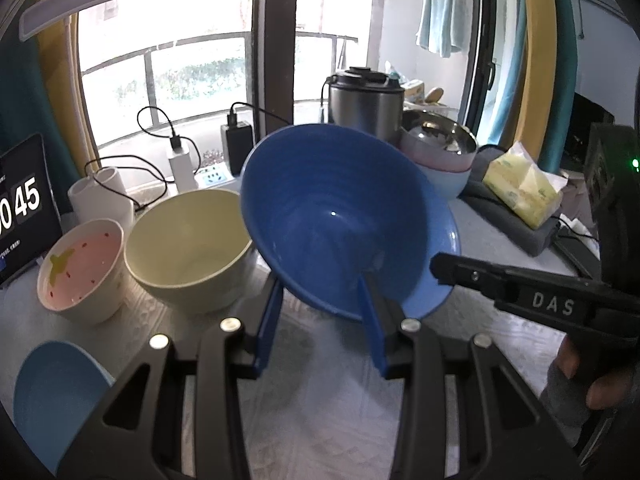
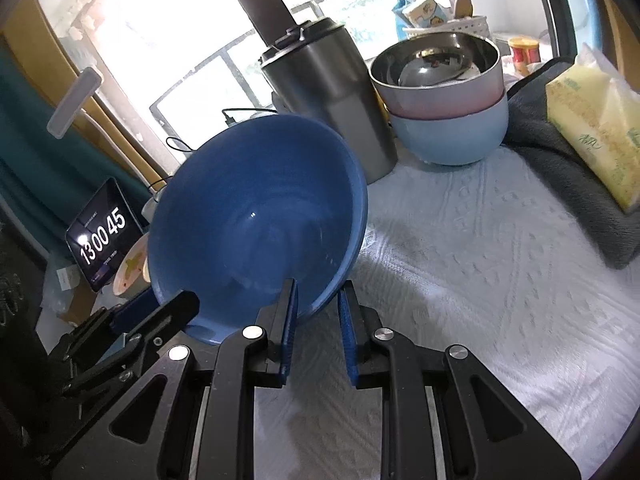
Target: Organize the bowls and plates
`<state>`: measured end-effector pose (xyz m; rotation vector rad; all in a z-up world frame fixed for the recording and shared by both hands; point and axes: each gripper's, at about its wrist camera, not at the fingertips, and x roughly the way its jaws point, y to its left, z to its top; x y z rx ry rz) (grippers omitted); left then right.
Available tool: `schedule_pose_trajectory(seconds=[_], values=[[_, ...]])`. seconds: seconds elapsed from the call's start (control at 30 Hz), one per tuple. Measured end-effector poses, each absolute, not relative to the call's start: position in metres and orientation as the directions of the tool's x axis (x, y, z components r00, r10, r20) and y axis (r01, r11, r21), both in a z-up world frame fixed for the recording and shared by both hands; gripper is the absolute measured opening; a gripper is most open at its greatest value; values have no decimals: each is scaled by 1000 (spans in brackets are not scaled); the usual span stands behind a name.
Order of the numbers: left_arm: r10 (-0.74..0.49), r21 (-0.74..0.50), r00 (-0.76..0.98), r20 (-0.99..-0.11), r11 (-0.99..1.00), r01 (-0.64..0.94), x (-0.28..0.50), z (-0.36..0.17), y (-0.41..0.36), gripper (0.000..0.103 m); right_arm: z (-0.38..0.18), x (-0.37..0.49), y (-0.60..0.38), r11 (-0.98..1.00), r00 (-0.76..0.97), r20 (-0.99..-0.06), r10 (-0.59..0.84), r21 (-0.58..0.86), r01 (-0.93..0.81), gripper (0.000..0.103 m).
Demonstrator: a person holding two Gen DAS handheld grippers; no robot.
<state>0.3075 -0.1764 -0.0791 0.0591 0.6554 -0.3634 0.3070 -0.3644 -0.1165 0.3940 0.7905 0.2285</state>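
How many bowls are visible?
6: dark blue bowl in both grippers, cream bowl, strawberry bowl, and a steel, pink, light blue stack. More may be hidden.

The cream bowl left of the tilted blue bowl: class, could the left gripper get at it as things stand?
Probably not yet. The left gripper is shut on the blue bowl, which also hangs partly in front of the cream bowl. It would have to give the blue bowl up first.

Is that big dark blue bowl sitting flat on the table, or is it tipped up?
Tipped up. The dark blue bowl stands steeply on edge, its empty inside facing the cameras, with both claws gripping its lower rim.
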Motion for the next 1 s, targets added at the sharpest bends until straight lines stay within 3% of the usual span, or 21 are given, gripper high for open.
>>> schedule_pose_trajectory(seconds=[1.0], values=[[-325,-108,739,-590,939,327,231,-70,-138,40,-94,227,-329,920,706,-630,323,384,-79,22]])
